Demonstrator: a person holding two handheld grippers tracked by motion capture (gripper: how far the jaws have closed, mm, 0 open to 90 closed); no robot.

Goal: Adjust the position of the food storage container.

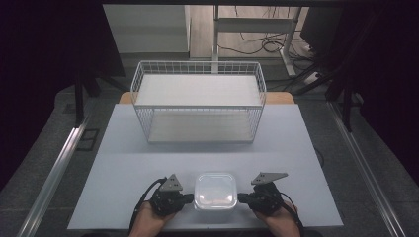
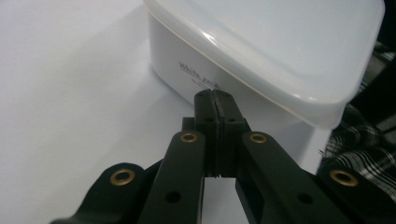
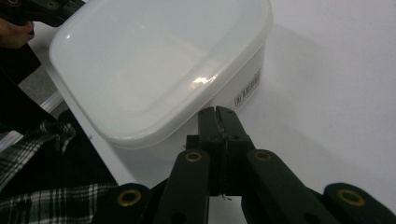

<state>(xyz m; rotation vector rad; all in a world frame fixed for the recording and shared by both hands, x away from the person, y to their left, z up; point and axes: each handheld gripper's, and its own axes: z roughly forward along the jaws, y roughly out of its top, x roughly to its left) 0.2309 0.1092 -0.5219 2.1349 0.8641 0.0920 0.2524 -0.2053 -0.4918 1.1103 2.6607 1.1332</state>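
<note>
Because both of my claws had their jaws pressed flat together with nothing between them, I had no real hold on the square translucent white plastic container with its fitted lid; my left claw stood against or just beside its left wall and my right claw likewise at its right wall, and I could not tell whether either tip was actually touching. The container sat at the near edge of the pale grey-white bench, between my two hands, and that was my main worry: its smooth walls would probably slide off closed tips, so an uneven squeeze might have twisted it or nudged it toward me and off the edge. Lifting by side pressure alone also looked risky, since the box could have slipped down and out, or the lid popped loose. Farther back, well apart from the container, stood a white wire basket with a white board lying across it. Beyond the bench I saw a grey floor, metal rails on either side, a white frame with trailing cables, and dark surroundings.
</note>
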